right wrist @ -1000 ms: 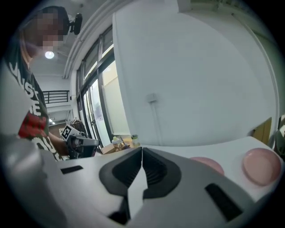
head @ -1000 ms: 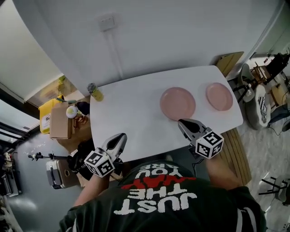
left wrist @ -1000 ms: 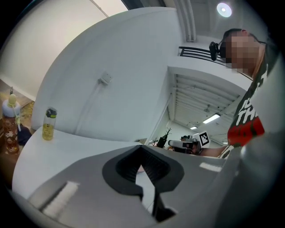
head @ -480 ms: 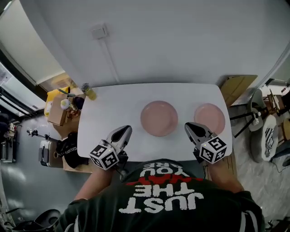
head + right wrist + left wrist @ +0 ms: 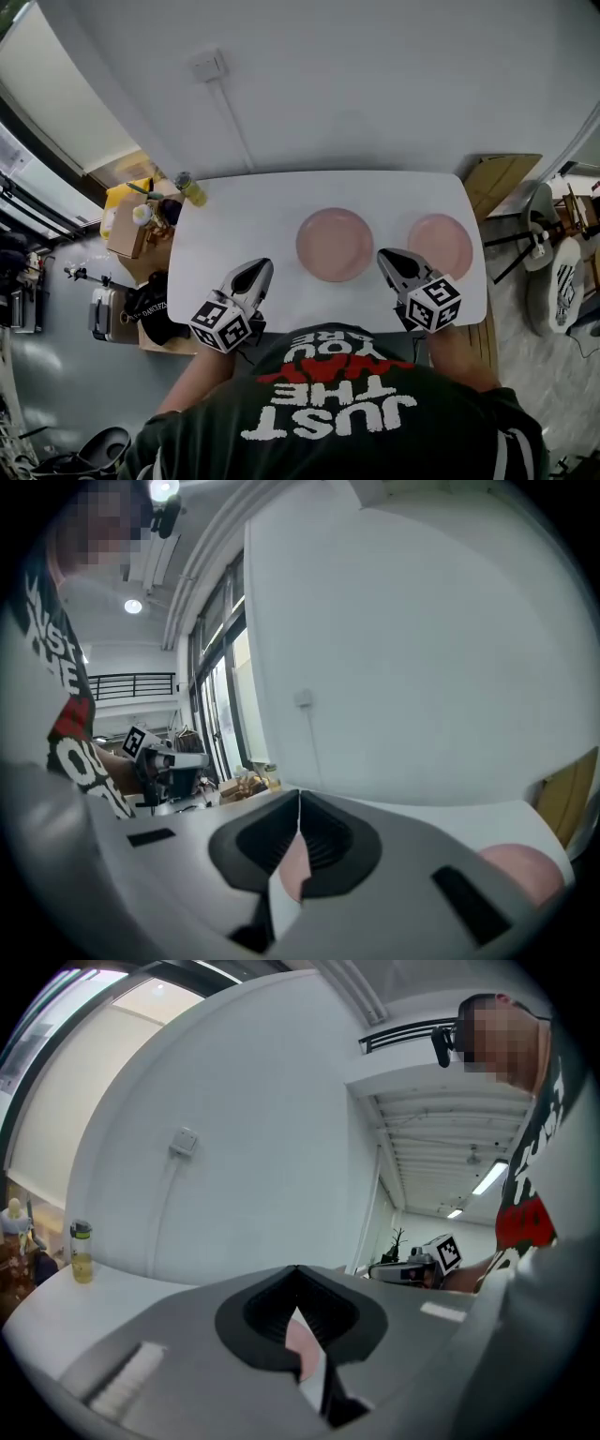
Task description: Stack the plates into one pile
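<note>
On counter (image 5: 244, 234) far-left corner: 1 yellow bottle (image 5: 190, 188), upright. Left gripper (image 5: 255, 272) over the near edge, left of both plates, jaws closed together, nothing between them. 2 pink plates flat on the counter, apart, not stacked: centre plate (image 5: 335, 245) mid-counter, right plate (image 5: 441, 246) near the right end. Right gripper (image 5: 388, 260) over the near edge between them, just beside the centre plate's rim, jaws closed, empty.

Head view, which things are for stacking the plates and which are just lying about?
For the job: middle pink plate, right pink plate, left tool, right tool.
Lying about: yellow bottle at the table corner, cardboard box on the floor.
</note>
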